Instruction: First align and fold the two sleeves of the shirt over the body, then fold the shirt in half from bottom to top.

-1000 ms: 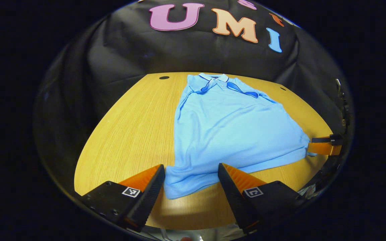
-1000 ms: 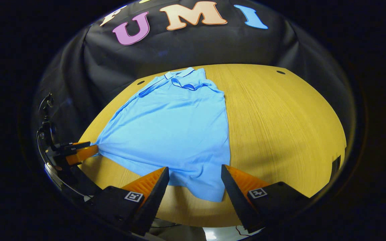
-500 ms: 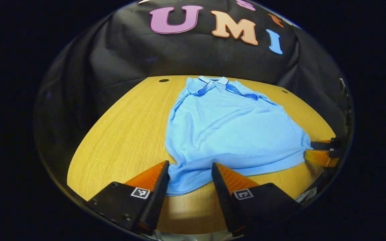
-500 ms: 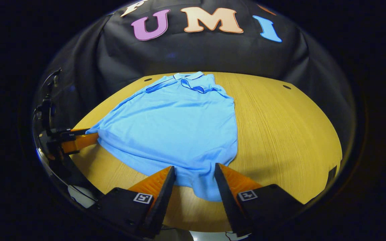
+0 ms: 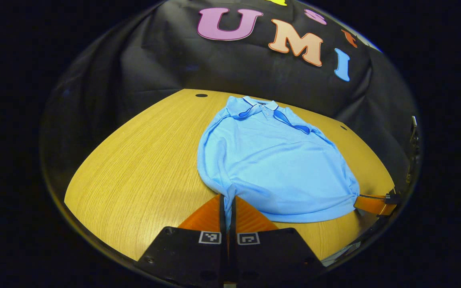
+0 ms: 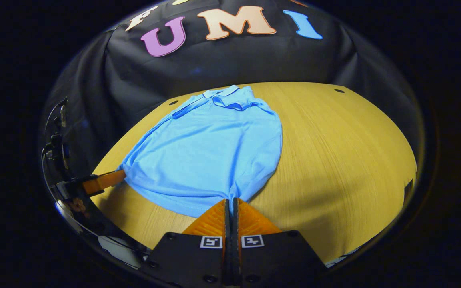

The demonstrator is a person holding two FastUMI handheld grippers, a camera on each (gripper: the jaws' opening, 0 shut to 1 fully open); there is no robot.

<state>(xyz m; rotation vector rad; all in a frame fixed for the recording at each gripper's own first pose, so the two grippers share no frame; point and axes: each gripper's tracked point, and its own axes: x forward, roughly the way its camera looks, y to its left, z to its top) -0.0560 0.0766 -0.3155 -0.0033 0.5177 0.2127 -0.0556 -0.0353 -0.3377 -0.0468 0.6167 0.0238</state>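
Both tongs are clamped down tight. In the left gripper view the left gripper (image 5: 227, 200) has its two fingers pressed together on a pinch of the blue shirt (image 5: 272, 160), right at the near hem corner, with a thin sliver of cloth squeezed between the ribbed inner faces. In the right gripper view the right gripper (image 6: 231, 202) does the same at the other hem corner, the fabric (image 6: 210, 152) gathering into small puckers just ahead of its tips.

The shirt is a soft, finely knitted polo, lying mostly flat and stretching away from both tongs toward the collar (image 5: 263, 106) at the far end, where darker trim lines the sleeve openings folded in over the chest. The hem between the two grips curves in a loose arc. The table (image 5: 134, 160) is pale wood with straight, fine grain and a rounded outline.

Off to the right of the left tongs, the other gripper (image 5: 370, 203) peeks in at the rim, mostly cut off. Likewise, left of the right tongs, the far gripper (image 6: 101, 182) is half lost in shadow, with cabling above it that's hard to read.

There's broad bare wood outward of each tong, and a dark hole (image 5: 201, 95) in the table sits far ahead by the cloth wall (image 5: 214, 64).
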